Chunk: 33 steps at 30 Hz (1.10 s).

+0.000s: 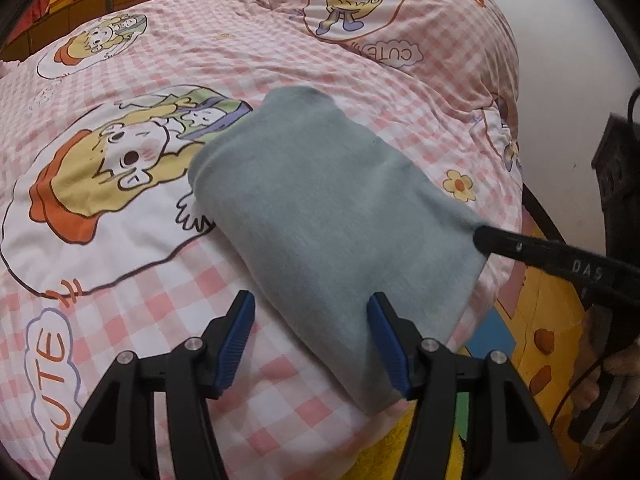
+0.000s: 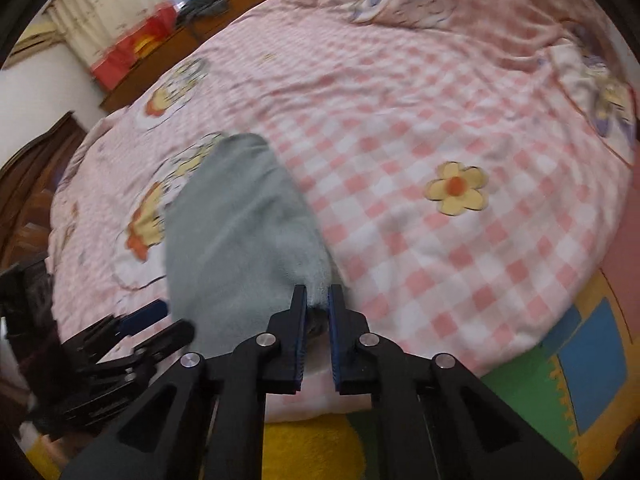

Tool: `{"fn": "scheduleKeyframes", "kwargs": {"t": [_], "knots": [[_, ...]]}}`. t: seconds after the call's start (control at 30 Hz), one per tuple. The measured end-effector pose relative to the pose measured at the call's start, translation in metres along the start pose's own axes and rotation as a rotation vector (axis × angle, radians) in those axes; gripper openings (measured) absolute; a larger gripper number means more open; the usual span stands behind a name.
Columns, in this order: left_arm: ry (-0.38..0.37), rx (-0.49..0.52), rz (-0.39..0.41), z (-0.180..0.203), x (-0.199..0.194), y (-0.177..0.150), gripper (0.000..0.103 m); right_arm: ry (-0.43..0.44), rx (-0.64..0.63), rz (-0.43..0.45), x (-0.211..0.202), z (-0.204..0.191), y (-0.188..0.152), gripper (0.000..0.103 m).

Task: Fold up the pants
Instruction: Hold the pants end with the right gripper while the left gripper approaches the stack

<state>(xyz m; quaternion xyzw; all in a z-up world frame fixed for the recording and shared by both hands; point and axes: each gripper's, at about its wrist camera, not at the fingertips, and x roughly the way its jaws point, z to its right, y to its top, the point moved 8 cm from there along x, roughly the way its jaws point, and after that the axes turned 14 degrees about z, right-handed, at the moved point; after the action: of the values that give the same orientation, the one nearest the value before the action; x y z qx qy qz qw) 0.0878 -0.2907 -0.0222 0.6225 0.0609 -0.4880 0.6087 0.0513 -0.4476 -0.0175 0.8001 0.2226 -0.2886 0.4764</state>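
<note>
Grey-green pants (image 1: 332,208) lie folded into a compact rectangle near the bed (image 1: 280,56) edge. Right claw (image 2: 318,300) pinches one corner; left claw (image 1: 312,312) gapes wide. Probably one fold or smoothing left.

Home bedroom, gingham-quilted bed (image 1: 280,60), curtains (image 2: 108,8)

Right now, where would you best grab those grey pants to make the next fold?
Probably at the near corners. The grey pants lie flat on the checked quilt as a long folded strip running away, so coming from the bed's near edge suits. The right tongs already pinch one near corner; the open left tongs could take the other.
</note>
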Motion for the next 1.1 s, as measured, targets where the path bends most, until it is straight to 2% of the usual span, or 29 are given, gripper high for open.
{"fn": "scheduleKeyframes", "kwargs": {"t": [0.1,0.17,0.27,0.4,0.43,0.47,0.5,0.53,0.57,0.6,0.7,0.77,0.83,0.93,1.0,1.1], "knots": [[-0.011,0.011,-0.021,0.003,0.007,-0.006,0.064,-0.062,-0.039,-0.066,0.018,0.011,-0.019,0.01],[-0.018,0.019,-0.022,0.005,0.006,-0.007,0.064,-0.075,-0.035,-0.079,0.021,0.015,-0.021,0.011],[0.0,0.055,0.021,0.001,-0.006,0.006,0.064,-0.06,-0.019,-0.016,0.005,0.011,-0.005,0.013],[0.054,0.076,0.159,-0.014,-0.021,0.05,0.064,-0.081,-0.045,0.126,-0.019,-0.004,0.027,0.013],[0.051,0.065,0.169,-0.017,-0.019,0.056,0.063,-0.049,-0.033,0.163,-0.021,-0.012,0.035,0.013],[0.043,0.043,0.17,-0.021,-0.014,0.064,0.057,-0.006,-0.019,0.172,-0.018,-0.019,0.039,0.013],[0.028,0.021,0.167,-0.024,-0.009,0.067,0.051,0.047,-0.004,0.167,-0.014,-0.028,0.041,0.013],[0.011,0.0,0.161,-0.026,-0.003,0.07,0.04,0.106,0.016,0.147,-0.004,-0.037,0.041,0.013],[-0.005,-0.025,0.151,-0.029,0.005,0.071,0.034,0.131,0.021,0.131,0.005,-0.044,0.039,0.013],[-0.01,-0.053,0.135,-0.034,0.016,0.07,0.034,0.142,0.01,0.12,0.014,-0.049,0.036,0.013],[0.055,-0.06,0.09,-0.049,0.044,0.065,0.028,0.027,-0.084,0.079,0.052,-0.046,0.021,0.013],[0.082,-0.033,0.064,-0.058,0.058,0.06,0.024,0.001,-0.09,0.09,0.064,-0.034,0.014,0.004],[0.085,0.002,0.065,-0.057,0.06,0.059,0.025,0.006,-0.055,0.109,0.059,-0.022,0.013,0.0],[0.117,0.058,0.07,-0.055,0.054,0.06,0.026,-0.037,-0.061,0.112,0.047,-0.008,0.015,0.0],[0.128,0.043,0.074,-0.056,0.045,0.061,0.027,-0.065,-0.067,0.104,0.039,-0.003,0.015,0.0],[0.066,-0.027,0.101,-0.051,0.023,0.063,0.027,-0.073,-0.12,0.133,0.017,-0.015,0.016,0.001]]}}
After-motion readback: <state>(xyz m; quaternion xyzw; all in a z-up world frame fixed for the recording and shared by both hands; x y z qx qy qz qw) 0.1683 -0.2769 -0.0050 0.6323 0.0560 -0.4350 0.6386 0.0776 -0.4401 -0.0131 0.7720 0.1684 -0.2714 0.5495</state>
